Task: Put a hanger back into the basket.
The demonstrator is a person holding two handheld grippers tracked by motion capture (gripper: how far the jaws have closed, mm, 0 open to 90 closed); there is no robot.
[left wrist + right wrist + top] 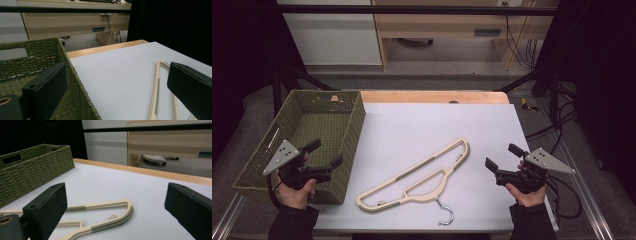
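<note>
A cream plastic hanger (419, 176) with a metal hook (445, 214) lies flat and slantwise on the white table top (422, 125); I also see the hanger (105, 220) low in the right gripper view and one arm of the hanger (156, 92) in the left gripper view. My left gripper (325, 154) hovers over the near right wall of the green woven basket (257, 160), open and holding nothing. My right gripper (503, 156) stands open to the right of the hanger, apart from it, with nothing between its jaws.
The basket (15, 65) has nothing in it and takes up the table's left side. A wooden strip (432, 96) runs along the far edge of the table. Beyond it stand a pale wooden desk (452, 25) and cables (524, 45) on the floor.
</note>
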